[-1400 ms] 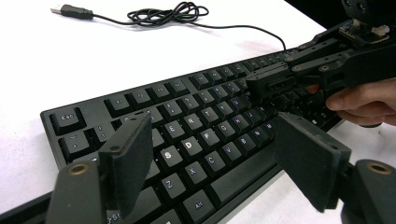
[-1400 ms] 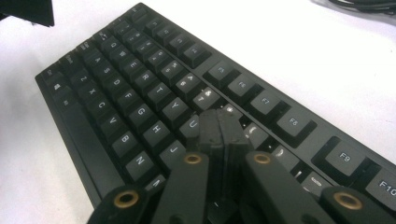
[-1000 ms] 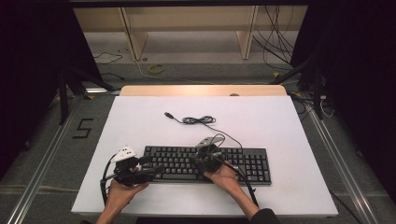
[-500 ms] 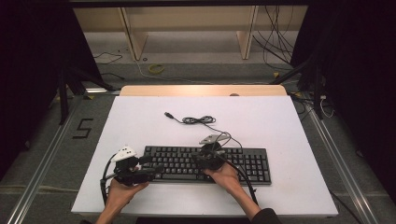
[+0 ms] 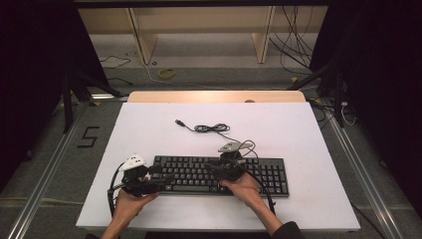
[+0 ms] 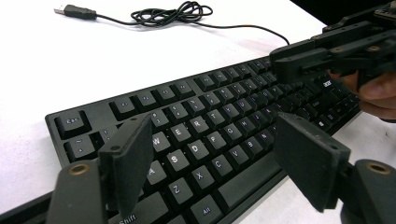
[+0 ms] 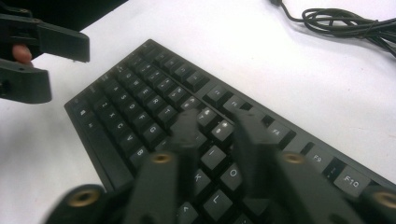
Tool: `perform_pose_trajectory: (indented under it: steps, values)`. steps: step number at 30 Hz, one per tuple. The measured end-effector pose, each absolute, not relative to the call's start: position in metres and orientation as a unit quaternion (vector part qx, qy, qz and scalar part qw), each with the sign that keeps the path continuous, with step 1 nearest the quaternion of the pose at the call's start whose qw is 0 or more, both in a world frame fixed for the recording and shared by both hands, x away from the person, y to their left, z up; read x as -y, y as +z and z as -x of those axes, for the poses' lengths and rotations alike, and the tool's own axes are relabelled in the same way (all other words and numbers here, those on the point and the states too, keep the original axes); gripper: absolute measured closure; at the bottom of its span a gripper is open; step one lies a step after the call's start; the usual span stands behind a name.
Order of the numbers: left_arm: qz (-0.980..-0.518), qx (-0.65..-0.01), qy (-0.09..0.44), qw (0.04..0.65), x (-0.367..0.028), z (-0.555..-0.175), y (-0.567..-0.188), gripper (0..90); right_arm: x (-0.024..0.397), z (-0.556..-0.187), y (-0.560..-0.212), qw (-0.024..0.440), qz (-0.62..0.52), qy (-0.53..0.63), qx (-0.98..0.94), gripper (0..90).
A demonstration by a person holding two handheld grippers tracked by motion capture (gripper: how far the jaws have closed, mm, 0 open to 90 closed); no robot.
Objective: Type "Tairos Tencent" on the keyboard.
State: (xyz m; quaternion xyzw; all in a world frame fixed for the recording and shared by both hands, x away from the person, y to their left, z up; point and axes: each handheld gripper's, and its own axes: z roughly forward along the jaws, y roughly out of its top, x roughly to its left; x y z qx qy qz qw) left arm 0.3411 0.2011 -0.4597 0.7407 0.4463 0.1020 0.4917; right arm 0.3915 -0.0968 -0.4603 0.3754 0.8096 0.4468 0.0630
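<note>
A black keyboard (image 5: 259,174) lies along the near part of the white table (image 5: 308,134). Its coiled USB cable (image 5: 211,128) rests behind it, unplugged. My left gripper (image 5: 160,180) hovers over the keyboard's left end; its jaws (image 6: 212,140) stand wide open above the letter keys, nothing between them. My right gripper (image 5: 213,169) sits over the middle keys. Its blurred jaws (image 7: 217,123) have just been opening and show a narrow gap with only keys beneath. The left gripper (image 7: 37,56) and right gripper (image 6: 322,56) face each other.
The cable's plug (image 5: 181,123) points toward the far left. A wooden strip (image 5: 214,96) edges the table's far side, with shelving and floor cables beyond. Bare white tabletop surrounds the keyboard on the far half and right.
Both hands stay at the keyboard; the right gripper has shifted only slightly over the keys.
</note>
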Motion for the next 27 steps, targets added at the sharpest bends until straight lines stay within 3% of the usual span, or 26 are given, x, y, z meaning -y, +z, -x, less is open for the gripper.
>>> perform_pose_trajectory:
  steps: [12,27]
  values:
    - [-0.755,-0.442,0.09,0.475,-0.192,-0.351,-0.461,38.3,0.108,-0.376,-0.453,0.063,-0.359,0.467,-0.806,44.8]
    - [-0.778,-0.431,0.071,0.451,-0.177,-0.369,-0.46,61.9,0.132,-0.359,-0.449,0.079,-0.36,0.482,-0.795,37.4]
